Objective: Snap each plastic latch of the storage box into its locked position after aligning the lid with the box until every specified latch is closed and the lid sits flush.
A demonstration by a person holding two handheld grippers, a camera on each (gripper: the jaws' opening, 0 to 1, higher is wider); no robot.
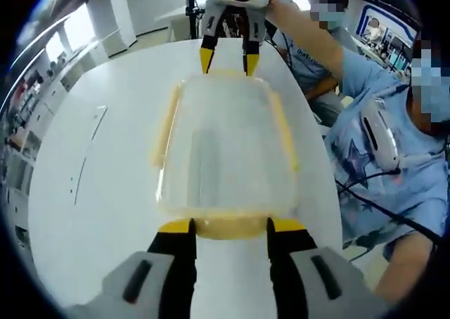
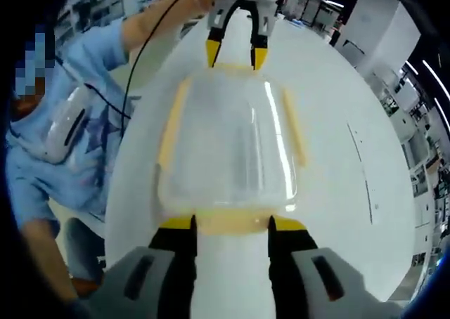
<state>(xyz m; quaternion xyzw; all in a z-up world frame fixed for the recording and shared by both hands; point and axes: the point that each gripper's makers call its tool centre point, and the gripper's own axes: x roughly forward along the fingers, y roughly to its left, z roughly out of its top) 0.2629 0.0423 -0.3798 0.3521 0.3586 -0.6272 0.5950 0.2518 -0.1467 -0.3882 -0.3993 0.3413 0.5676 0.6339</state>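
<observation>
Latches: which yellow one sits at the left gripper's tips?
The short end latch, spanning between the left gripper tips; the right gripper is at the opposite end.

Lab or open office, white table [image 1: 105, 157], background desks [image 1: 35, 115], shelving [image 2: 91, 6]

My left gripper [image 1: 230, 225] holds its yellow-tipped jaws spread wide, pointing forward. Directly opposite, my right gripper [image 1: 230, 57] faces it, jaws likewise parted. In the right gripper view the roles reverse: right gripper [image 2: 230, 223] near, left gripper [image 2: 236, 55] far, my outstretched arm [image 2: 158, 18] behind it.
</observation>
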